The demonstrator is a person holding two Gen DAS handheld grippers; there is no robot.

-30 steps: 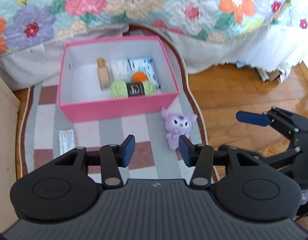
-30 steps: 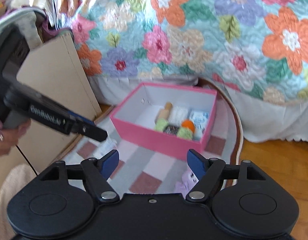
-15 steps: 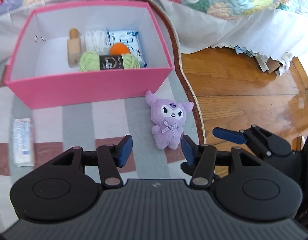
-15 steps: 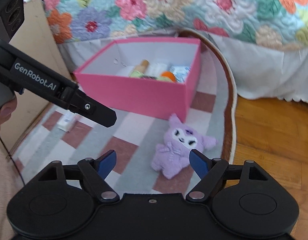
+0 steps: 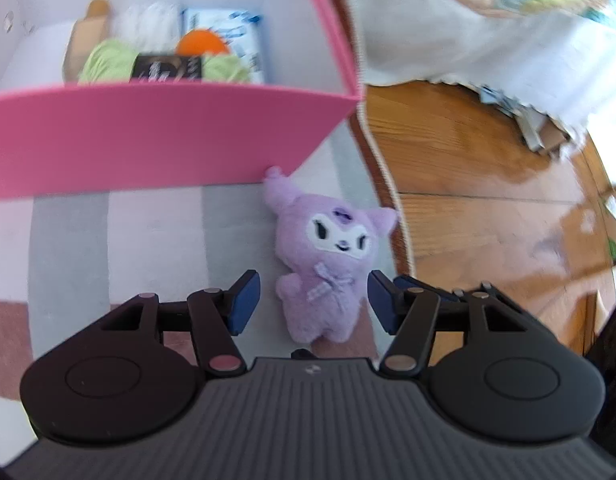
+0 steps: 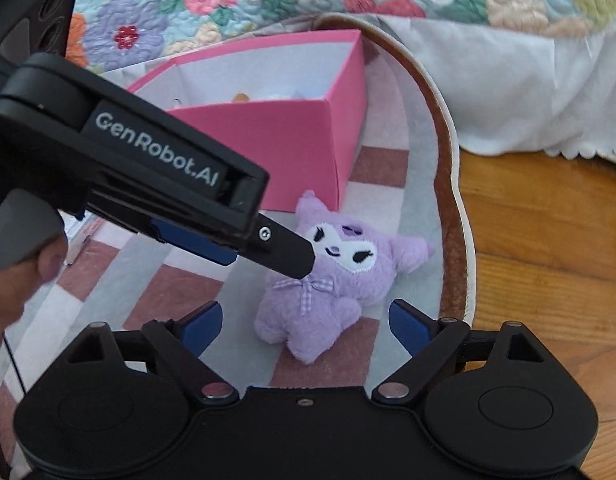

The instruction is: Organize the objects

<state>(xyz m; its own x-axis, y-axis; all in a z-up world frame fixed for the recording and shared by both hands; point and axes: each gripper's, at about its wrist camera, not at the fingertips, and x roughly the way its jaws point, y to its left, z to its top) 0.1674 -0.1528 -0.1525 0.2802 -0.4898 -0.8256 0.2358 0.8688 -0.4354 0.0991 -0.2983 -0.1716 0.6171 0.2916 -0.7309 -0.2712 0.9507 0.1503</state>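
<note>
Purple plush toy [image 5: 326, 276] between the left gripper's [image 5: 311, 300] wide-spread fingers, untouched; right gripper [image 6: 304, 322] likewise wide.

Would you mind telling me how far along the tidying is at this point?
Done: yarn, an orange ball and packets lie in the pink box. In hand: nothing; the open left gripper straddles the purple plush on the rug. Left: grasp it and box it.

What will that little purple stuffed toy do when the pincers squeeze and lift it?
The purple plush toy looks fuzzy and stuffed, so it will probably squash between the open left gripper fingers rather than slip. It seems light for its size. Lying flat on the rug, it is unlikely to roll.
</note>
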